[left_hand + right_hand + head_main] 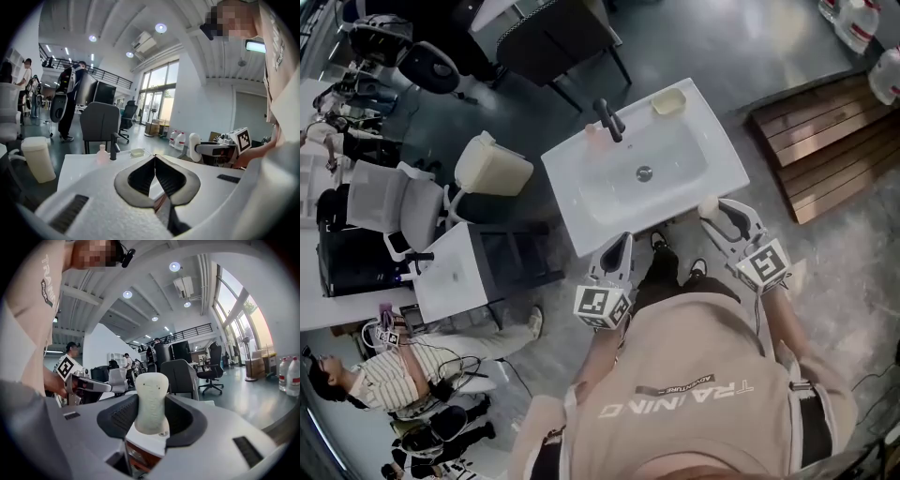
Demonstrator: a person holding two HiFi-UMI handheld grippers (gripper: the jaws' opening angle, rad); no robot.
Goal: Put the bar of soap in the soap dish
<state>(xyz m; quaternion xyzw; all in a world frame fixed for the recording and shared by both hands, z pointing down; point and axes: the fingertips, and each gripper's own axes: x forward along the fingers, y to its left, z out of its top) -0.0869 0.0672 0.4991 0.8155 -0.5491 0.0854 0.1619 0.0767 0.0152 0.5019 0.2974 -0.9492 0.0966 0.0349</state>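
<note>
A cream bar of soap (151, 385) stands upright between the jaws of my right gripper (151, 400), which is shut on it. In the head view that gripper (713, 215) holds the soap (708, 204) at the near right corner of the white sink (581, 202). The pale yellow soap dish (668, 103) sits on the sink's far right corner, right of the black faucet (609, 120). My left gripper (623, 240) hovers at the sink's near edge. In its own view the left gripper (154, 158) is shut and empty, with the dish (137, 152) ahead of it.
A small pink bottle (592, 136) stands left of the faucet. A cream bin (492, 166) and office chairs (389, 208) are left of the sink, a white side table (455, 272) nearer. A wooden pallet (825, 141) lies to the right. A person (384, 380) sits at lower left.
</note>
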